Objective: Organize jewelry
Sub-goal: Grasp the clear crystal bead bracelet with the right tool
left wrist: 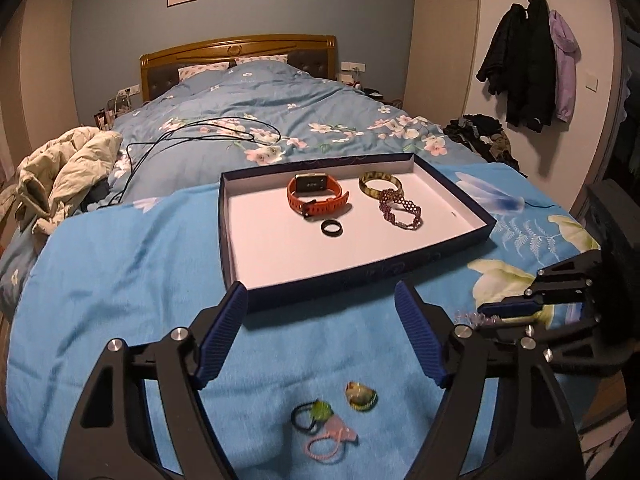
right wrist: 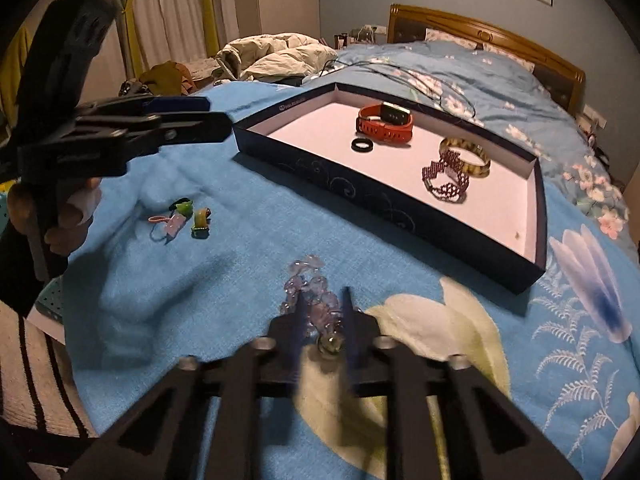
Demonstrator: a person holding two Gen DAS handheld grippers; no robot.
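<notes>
Jewelry sits partly sorted around the dark-walled tray on your blue blanket. Inside the tray lie an orange watch, a black ring, an amber bangle and a purple beaded bracelet touching the bangle. Your right gripper has its fingers nearly closed around a pale lilac bead bracelet on the blanket, just beside the tray's near wall. Your left gripper hangs wide open and empty, near the tray's front edge, above the hair ties and a small green-yellow clip.
</notes>
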